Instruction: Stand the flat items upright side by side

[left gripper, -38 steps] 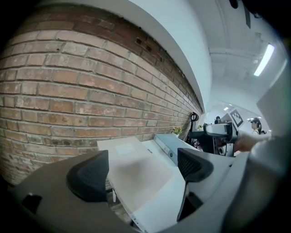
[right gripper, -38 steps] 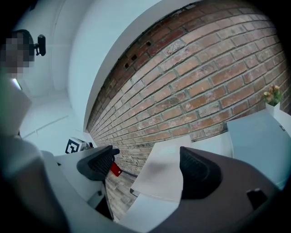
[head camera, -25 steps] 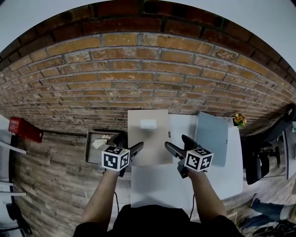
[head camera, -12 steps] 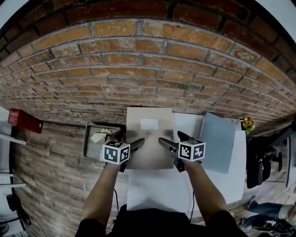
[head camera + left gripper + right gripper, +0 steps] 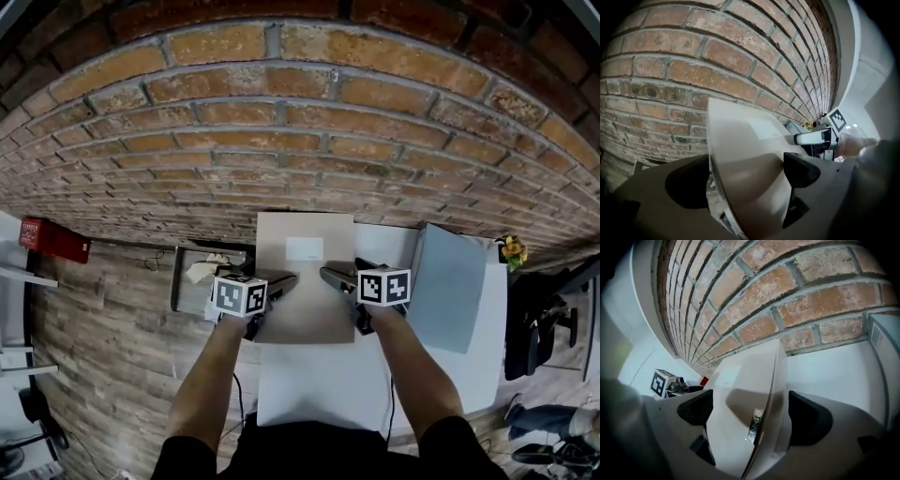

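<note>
A beige folder (image 5: 305,267) stands upright on the white table (image 5: 319,384), its back against the brick wall. A white label is on its face. My left gripper (image 5: 283,280) straddles the folder's left edge (image 5: 740,154), jaws wide, and I see no pad pressing. My right gripper (image 5: 330,277) straddles the right edge, the spine with a small metal tag (image 5: 754,425). Its jaws stand wide on either side of the spine without pressing. A blue-grey folder (image 5: 450,286) stands against the wall to the right, apart from the beige one.
A grey tray (image 5: 187,291) holding crumpled paper sits off the table's left side. A small pot with yellow flowers (image 5: 511,249) stands at the table's far right corner. A dark chair (image 5: 539,319) is beyond the right edge, and a red object (image 5: 52,239) lies on the floor at the left.
Both grippers have moved forward and inward from below the beige folder to its two side edges. The folder stays upright against the wall.
</note>
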Demonstrator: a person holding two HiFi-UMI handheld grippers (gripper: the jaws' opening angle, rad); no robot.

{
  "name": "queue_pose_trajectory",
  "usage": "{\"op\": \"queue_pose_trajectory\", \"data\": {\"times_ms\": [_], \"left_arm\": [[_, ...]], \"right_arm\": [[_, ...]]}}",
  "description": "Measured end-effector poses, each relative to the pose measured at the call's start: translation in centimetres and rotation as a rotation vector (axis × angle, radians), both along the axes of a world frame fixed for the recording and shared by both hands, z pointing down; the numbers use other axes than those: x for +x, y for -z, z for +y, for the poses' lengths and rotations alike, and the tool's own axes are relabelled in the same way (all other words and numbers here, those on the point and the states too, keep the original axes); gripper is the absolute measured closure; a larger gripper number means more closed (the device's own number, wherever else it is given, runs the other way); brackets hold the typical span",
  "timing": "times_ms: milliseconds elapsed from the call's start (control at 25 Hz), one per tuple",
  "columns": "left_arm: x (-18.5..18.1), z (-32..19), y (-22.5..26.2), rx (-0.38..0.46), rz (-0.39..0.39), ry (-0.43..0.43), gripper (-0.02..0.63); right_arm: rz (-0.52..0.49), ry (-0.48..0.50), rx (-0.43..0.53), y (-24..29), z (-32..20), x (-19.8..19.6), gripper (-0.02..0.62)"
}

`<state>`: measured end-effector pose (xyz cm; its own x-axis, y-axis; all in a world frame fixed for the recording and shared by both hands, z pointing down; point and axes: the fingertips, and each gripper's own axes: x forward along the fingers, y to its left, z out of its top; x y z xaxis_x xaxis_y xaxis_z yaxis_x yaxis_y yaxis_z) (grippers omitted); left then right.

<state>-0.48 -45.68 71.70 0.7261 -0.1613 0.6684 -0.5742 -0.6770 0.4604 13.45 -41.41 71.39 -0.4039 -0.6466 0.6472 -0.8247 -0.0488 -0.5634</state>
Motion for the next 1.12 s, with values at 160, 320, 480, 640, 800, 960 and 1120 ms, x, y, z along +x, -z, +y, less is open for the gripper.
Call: {"op": "queue_pose_trajectory", "data": {"times_ms": [160,320,480,640,800,960,1120], "left_arm": [[0.1,0.0,0.1,-0.001,0.015,-0.002,0.108],[0.2,0.5,0.4,0.023,0.005,-0.001,0.109],[0.2,1.4,1.4,0.056,0.002,-0.014,0.11],[0.3,2.5,3.0,0.097,0.011,-0.048,0.121],[0.2,3.3,5.5,0.166,0.032,-0.085,0.146],[-0.2,3.9,7.9,0.224,0.06,-0.098,0.173],[-0.7,4.9,9.6,0.272,0.077,-0.115,0.198]], "right_arm": [[0.037,0.019,-0.022,-0.8,-0.1,-0.3,0.128],[0.097,0.021,-0.013,-0.5,0.4,-0.3,0.159],[0.139,0.024,0.005,0.8,1.2,-0.2,0.173],[0.191,0.008,0.038,2.7,2.6,0.0,0.176],[0.228,-0.022,0.087,5.0,4.1,0.1,0.176],[0.252,-0.059,0.164,7.6,5.5,-0.1,0.19],[0.284,-0.079,0.25,9.9,6.9,-0.3,0.224]]}}
